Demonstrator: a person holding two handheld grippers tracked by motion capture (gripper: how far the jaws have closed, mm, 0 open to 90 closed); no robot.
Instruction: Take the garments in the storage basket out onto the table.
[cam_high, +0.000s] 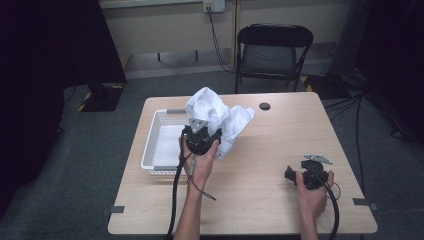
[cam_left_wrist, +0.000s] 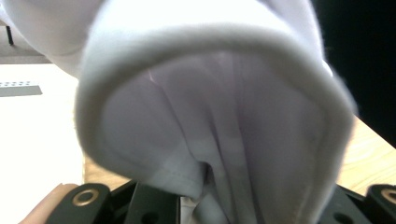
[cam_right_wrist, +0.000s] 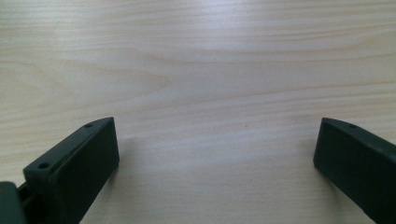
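Note:
A crumpled white cloth (cam_high: 222, 116) hangs bunched at the basket's right edge, over the middle of the wooden table (cam_high: 270, 145). My left gripper (cam_high: 202, 131) is shut on its lower part. In the left gripper view the cloth (cam_left_wrist: 210, 116) folds down into the left gripper (cam_left_wrist: 224, 212), between the black jaws. My right gripper (cam_high: 293, 175) rests low near the table's front right, held by a hand. In the right gripper view the right gripper (cam_right_wrist: 217, 154) stands open, its jaws wide apart over bare wood (cam_right_wrist: 196, 70) with nothing between them.
A white slotted basket (cam_high: 150, 145) sits at the table's left, partly under the cloth. A round cable hole (cam_high: 264, 106) lies near the far edge. A black folding chair (cam_high: 272, 50) stands behind the table. Cables trail from both grippers toward the front edge.

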